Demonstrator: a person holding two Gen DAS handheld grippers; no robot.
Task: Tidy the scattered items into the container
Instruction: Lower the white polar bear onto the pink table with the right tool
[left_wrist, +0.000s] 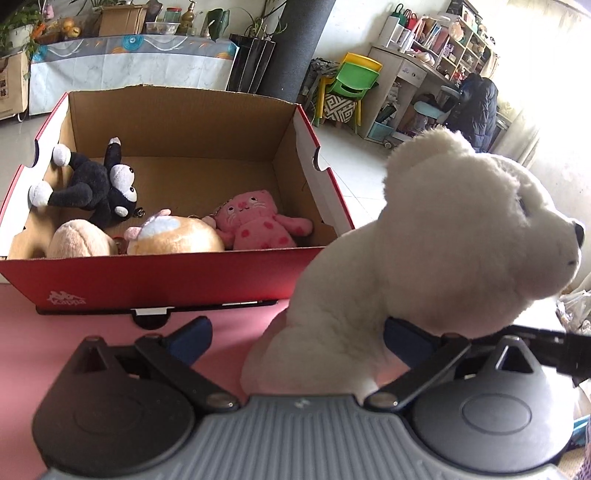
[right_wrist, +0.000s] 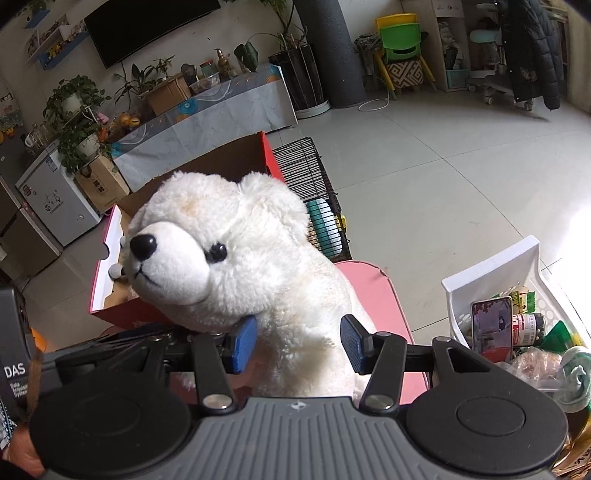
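Note:
A large white plush bear (left_wrist: 443, 258) stands on the pink table between both grippers. My left gripper (left_wrist: 295, 336) is open, its fingers on either side of the bear's lower body without squeezing it. My right gripper (right_wrist: 299, 343) has its blue pads (right_wrist: 243, 343) against the bear (right_wrist: 236, 251) at the neck and body, and the fur looks lightly pinched. A red cardboard box (left_wrist: 166, 273) stands behind, holding a black plush (left_wrist: 92, 184), a pink plush cat (left_wrist: 258, 221), an orange-and-white plush (left_wrist: 173, 236) and a beige plush (left_wrist: 77, 240).
The pink table top (left_wrist: 55, 332) lies in front of the box. A white plastic basket (right_wrist: 509, 273) with a phone and packets stands to the right. A wire cage (right_wrist: 314, 192) sits on the tiled floor behind the table.

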